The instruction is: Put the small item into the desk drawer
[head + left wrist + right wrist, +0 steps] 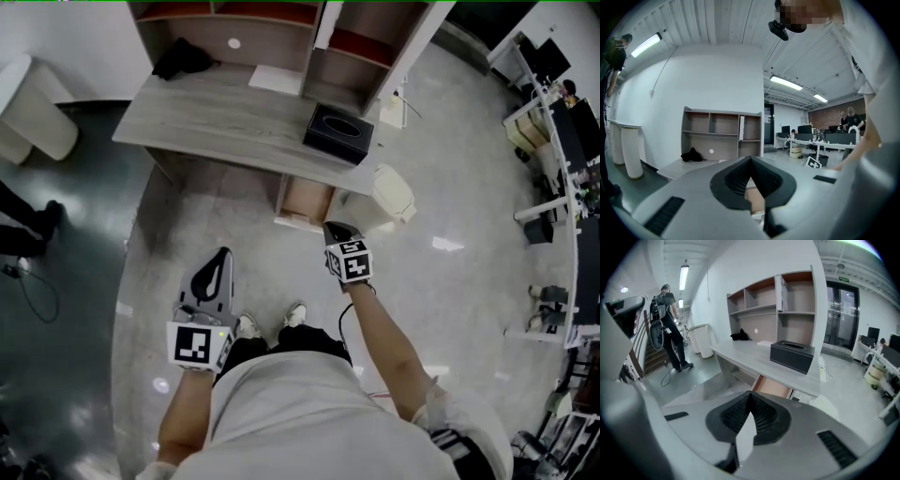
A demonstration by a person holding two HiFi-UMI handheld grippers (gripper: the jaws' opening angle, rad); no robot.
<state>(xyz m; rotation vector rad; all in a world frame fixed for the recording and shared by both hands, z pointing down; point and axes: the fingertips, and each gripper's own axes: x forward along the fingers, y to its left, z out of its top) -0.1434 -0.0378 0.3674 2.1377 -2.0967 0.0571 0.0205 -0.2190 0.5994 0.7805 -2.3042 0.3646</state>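
The grey desk (216, 117) has its wooden drawer (306, 201) pulled open beneath the top, below a black tissue box (338, 132). In the right gripper view the drawer (774, 386) shows just past my right gripper (750, 393), whose jaws meet at the tips with nothing seen between them. In the head view my right gripper (330, 228) hangs just in front of the drawer. My left gripper (225, 253) is lower left over the floor, its jaws also together and empty (751, 158). I see no small item in either gripper.
A shelf unit (281, 28) stands on the desk's back, with a black cloth (183, 58) and a white sheet (277, 78) on the top. A white bin (394, 195) stands right of the drawer. Another person (668, 329) stands by the stairs at left.
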